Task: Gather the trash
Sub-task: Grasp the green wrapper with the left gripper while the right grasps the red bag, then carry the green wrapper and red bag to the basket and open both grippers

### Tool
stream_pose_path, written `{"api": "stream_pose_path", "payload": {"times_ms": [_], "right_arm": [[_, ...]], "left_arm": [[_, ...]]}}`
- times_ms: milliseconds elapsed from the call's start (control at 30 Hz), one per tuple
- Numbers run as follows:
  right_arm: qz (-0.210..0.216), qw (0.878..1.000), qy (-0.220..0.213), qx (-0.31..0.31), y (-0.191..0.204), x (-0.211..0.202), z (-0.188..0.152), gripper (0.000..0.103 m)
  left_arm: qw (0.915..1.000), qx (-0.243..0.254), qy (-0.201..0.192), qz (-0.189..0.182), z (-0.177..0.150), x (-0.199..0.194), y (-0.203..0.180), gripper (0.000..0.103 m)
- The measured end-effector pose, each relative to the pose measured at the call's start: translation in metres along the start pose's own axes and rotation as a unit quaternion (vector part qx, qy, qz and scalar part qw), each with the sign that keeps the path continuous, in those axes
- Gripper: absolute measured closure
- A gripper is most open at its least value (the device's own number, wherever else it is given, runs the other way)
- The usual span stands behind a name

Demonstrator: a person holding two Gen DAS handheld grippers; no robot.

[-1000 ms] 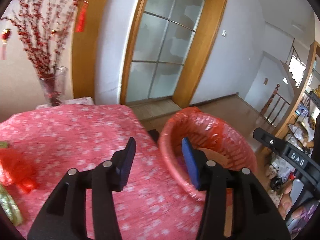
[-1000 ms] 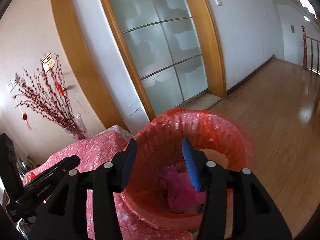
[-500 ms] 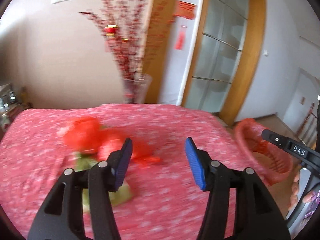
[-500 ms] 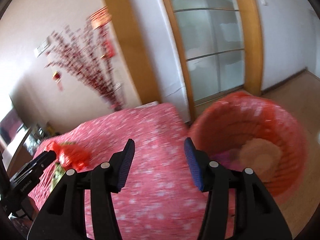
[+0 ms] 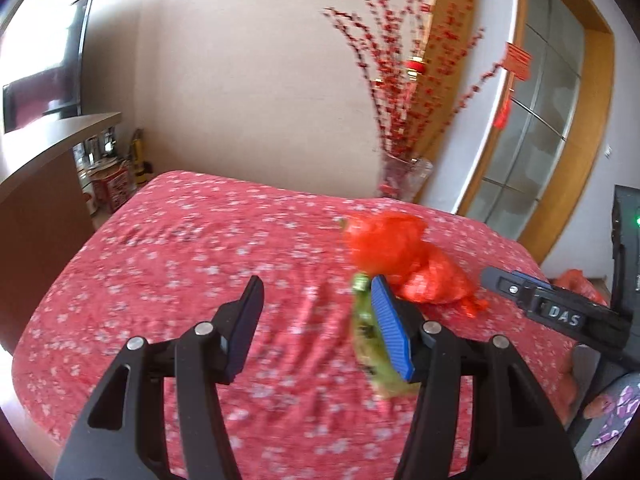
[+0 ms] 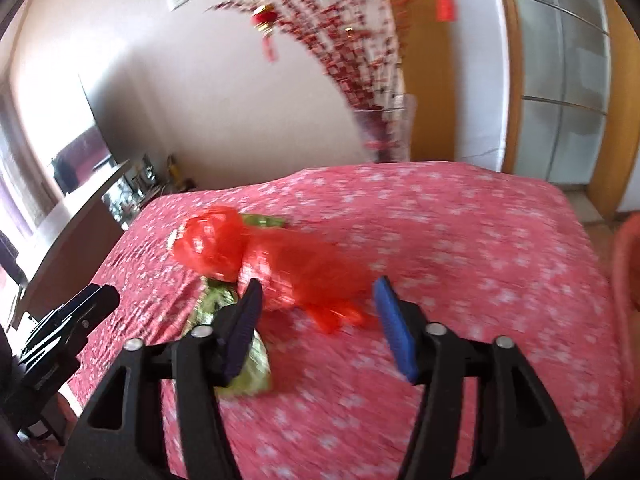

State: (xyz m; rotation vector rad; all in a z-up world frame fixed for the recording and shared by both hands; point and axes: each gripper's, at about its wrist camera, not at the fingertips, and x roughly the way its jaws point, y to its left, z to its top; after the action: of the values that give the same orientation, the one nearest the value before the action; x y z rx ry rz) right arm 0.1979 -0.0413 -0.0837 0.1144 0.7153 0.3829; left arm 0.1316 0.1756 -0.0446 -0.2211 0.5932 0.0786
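Observation:
A crumpled red plastic bag (image 5: 404,264) lies on the pink flowered tablecloth (image 5: 200,256), with a green foil wrapper (image 5: 372,344) beside it. My left gripper (image 5: 316,328) is open and empty above the cloth, left of the trash. My right gripper (image 6: 318,328) is open and empty just in front of the red bag (image 6: 280,260), its left finger over the green wrapper (image 6: 248,372). The red trash basket (image 6: 626,272) shows only as a sliver at the right edge of the right wrist view.
A glass vase of red berry branches (image 5: 404,176) stands at the table's far edge. A wooden counter (image 5: 48,152) with clutter is at the left. The right gripper's body (image 5: 560,316) shows at the right of the left wrist view.
Both grippers swung left, away from the red basket, toward the table. The red bag and green wrapper are now close in front of them. Both jaws stayed open.

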Motion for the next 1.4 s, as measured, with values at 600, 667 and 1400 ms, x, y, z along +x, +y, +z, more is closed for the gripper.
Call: {"api": "stream_pose_path", "payload": {"times_ms": [600,667,1400], "right_arm": [[-0.021,0.998,0.053,-0.014,0.004,0.049,0.002,0.077],[-0.031,0.999,0.044,0.008,-0.011,0.039,0.001,0.078],[-0.081,0.987,-0.038,0.13,-0.125,-0.082,-0.024,0.078]], "left_arm": [[0.998,-0.009,0.056,-0.026,0.005,0.041,0.001,0.047],[0.9972,-0.007,0.066,-0.035,0.006,0.047,-0.005,0.047],[0.9883,0.06,0.136,-0.032,0.008,0.118,-0.078,0.091]]}}
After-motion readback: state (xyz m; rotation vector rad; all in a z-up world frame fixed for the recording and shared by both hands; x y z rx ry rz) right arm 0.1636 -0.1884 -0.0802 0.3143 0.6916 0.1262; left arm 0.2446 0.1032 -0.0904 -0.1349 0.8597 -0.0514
